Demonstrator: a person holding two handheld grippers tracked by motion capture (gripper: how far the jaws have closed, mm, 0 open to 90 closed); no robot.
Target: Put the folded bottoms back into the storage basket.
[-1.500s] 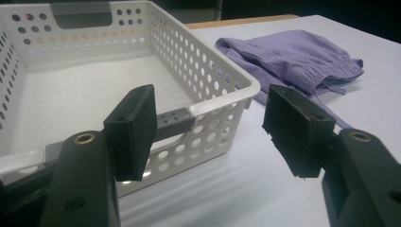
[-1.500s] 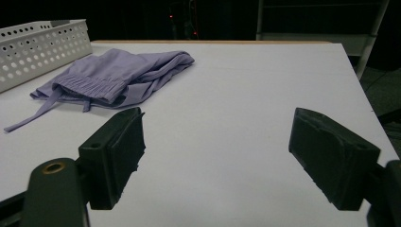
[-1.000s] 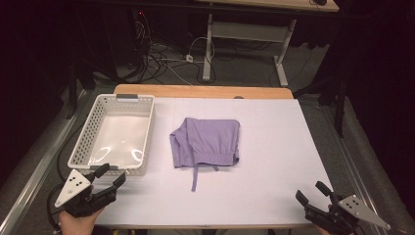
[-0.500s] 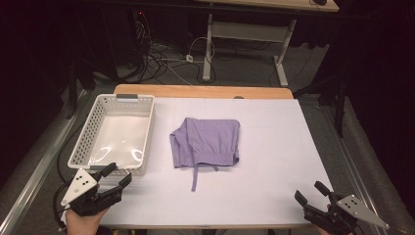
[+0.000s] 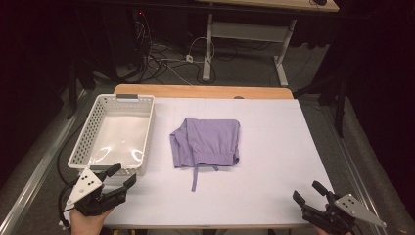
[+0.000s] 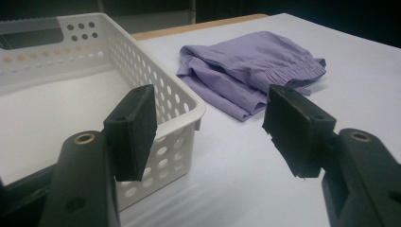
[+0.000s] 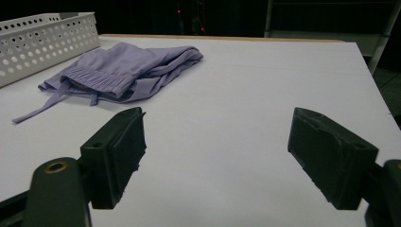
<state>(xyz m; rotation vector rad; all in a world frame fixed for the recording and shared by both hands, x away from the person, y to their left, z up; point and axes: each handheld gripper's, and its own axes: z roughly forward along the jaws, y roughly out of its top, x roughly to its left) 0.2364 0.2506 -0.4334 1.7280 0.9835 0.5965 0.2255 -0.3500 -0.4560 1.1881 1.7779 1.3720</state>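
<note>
Folded purple shorts (image 5: 207,143) lie on the white table cover (image 5: 274,147), just to the right of the white perforated basket (image 5: 113,134), which serves as my landmark. From the high view I see a drawstring (image 5: 195,177) trailing off the shorts' near edge toward me. My left gripper (image 5: 121,176) sits just off the basket's near wall, jaws spread with nothing between them; its own view shows what the high view cannot, the basket's near corner (image 6: 189,113) standing between the two pads with the shorts' gathered waistband (image 6: 283,71) beyond. My right gripper (image 5: 308,192) rests at the table's near right corner, well apart from the basket, jaws wide and empty; its view shows the shorts (image 7: 123,68) from the side, with the basket (image 7: 45,40) behind them.
</note>
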